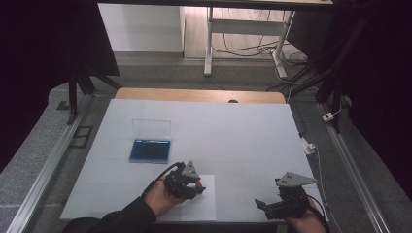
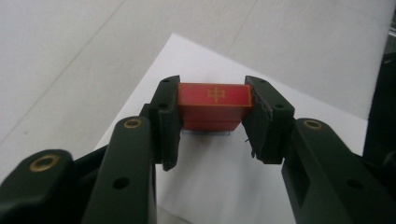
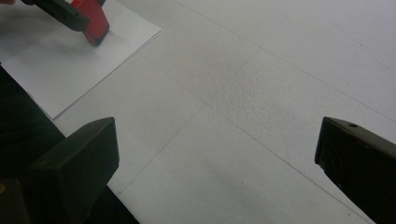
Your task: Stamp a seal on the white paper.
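Here the left gripper (image 2: 212,112) pinches a red block (image 2: 213,105) between its two black pads, one pad pressed flat on each end of the block. The block's upper face carries a yellow mark that reads like the character "中"; no other writing on it can be made out. In the left gripper view the block sits low over a white sheet (image 2: 219,186), and a thin pale edge shows under its bottom face; whether it touches the sheet I cannot tell.

From the high view, the left gripper (image 1: 197,186) is near the front edge of the table (image 1: 243,131), over the sheet (image 1: 204,208), with the block (image 1: 198,184) showing as a small red spot at its tip. A hand (image 1: 158,198) in a dark sleeve holds it.

The right gripper (image 1: 265,206) rests near the front right of the table, well apart from the sheet, its fingers spread wide with nothing between them. In the right gripper view the block (image 3: 95,21) stands on the sheet (image 3: 70,65) at the upper left.

A blue box (image 1: 150,150) with a clear lid standing open lies farther back on the left; its label strip is too small to read.
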Tool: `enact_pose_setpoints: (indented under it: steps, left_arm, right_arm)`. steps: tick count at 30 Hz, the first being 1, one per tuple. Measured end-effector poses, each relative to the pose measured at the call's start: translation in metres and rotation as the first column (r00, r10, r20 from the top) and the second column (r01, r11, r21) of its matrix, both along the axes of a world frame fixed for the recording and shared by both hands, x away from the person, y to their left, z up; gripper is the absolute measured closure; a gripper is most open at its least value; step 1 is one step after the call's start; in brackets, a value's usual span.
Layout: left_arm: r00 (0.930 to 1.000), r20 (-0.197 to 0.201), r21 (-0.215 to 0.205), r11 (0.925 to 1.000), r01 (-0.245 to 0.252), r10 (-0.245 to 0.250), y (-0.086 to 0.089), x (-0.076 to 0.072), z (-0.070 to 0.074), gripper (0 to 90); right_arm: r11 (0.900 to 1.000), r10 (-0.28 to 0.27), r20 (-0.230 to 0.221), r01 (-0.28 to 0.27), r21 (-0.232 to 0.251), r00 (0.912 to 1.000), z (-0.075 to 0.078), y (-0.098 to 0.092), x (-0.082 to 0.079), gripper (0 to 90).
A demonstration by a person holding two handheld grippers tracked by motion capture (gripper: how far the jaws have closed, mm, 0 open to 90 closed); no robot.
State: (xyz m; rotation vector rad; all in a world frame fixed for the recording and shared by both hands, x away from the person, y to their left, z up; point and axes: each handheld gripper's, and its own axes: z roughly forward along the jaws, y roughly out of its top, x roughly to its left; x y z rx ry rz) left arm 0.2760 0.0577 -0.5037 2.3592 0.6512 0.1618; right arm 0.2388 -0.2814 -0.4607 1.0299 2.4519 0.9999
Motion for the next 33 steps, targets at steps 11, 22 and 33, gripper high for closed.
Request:
enact_pose_setpoints:
  steps: [11,22,33]
  left_arm:
    - [0.9997,0.022,-0.039,0.9992,-0.004,0.005,0.007,0.001,0.013,58.1]
    - [0.9985,0.036,-0.051,0.9979,-0.039,0.041,0.022,0.005,0.02,58.1]
    - [0.9959,0.037,-0.054,0.9953,-0.081,0.083,0.037,0.011,0.024,58.1]
  right_arm:
    - [1.0,0.0,-0.001,0.0,-0.003,1.0,0.0,0.0,0.0,0.2]
    - [1.0,0.0,0.001,0.0,0.003,1.0,0.0,0.0,0.0,0.3]
    - [1.0,-0.001,0.0,0.001,0.004,1.0,0.0,0.0,0.0,0.3]
